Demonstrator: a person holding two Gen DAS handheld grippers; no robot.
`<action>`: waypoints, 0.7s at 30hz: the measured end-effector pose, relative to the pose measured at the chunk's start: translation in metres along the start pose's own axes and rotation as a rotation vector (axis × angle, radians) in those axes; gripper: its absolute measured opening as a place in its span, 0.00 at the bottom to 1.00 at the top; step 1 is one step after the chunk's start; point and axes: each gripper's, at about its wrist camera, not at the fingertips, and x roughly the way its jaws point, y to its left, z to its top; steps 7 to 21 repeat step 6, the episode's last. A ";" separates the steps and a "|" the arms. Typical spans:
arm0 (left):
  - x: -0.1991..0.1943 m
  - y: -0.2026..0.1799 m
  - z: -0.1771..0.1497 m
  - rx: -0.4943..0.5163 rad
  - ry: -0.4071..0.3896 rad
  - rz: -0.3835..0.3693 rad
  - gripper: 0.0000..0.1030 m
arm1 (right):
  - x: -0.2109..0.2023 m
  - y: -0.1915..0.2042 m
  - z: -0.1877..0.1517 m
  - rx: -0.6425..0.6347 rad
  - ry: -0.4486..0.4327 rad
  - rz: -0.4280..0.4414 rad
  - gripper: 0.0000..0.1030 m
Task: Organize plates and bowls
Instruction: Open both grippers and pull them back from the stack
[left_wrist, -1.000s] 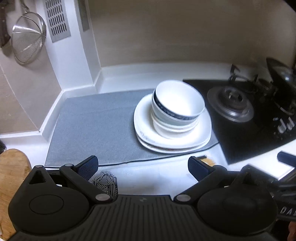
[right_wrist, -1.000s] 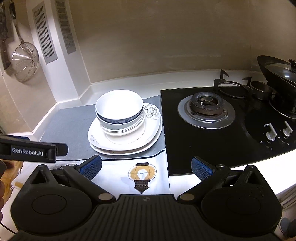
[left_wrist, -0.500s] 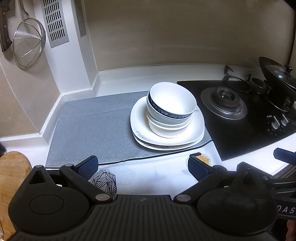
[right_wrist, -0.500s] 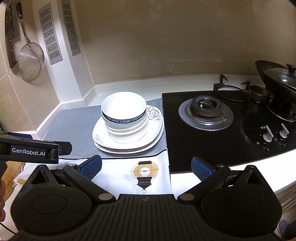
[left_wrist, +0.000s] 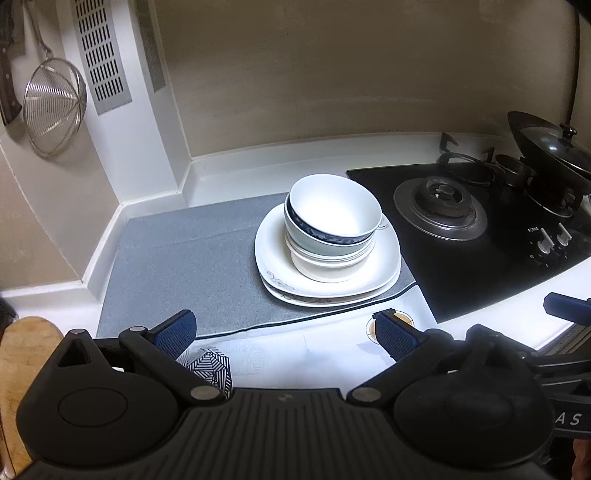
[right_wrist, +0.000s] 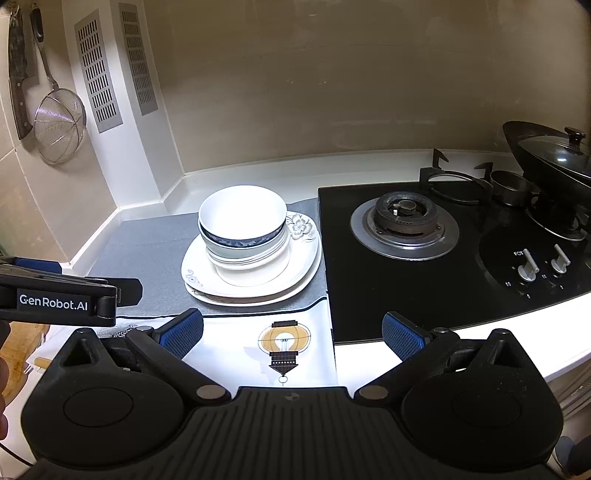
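Note:
Several nested bowls, the top one white with a blue band, stand on stacked white plates at the right end of a grey mat. The same bowls and plates show in the right wrist view. My left gripper is open and empty, above the counter's front edge, short of the stack. My right gripper is open and empty, also back from the stack. The left gripper's body shows at the left of the right wrist view.
A black gas hob lies right of the mat, with a lidded wok at the far right. A wire strainer and a cleaver hang on the left wall. A wooden board lies at the near left.
Both grippers have drawn back and risen from the stack, which now looks smaller and farther. The bowls and plates have not moved. Both grippers stay open.

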 end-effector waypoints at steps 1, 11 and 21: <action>-0.001 -0.001 0.000 0.002 -0.006 -0.005 1.00 | 0.000 0.000 0.000 -0.001 0.000 -0.001 1.00; -0.001 -0.002 0.001 -0.009 -0.019 0.007 1.00 | -0.001 0.000 0.000 -0.011 -0.002 -0.001 1.00; -0.001 -0.002 0.001 -0.009 -0.019 0.007 1.00 | -0.001 0.000 0.000 -0.011 -0.002 -0.001 1.00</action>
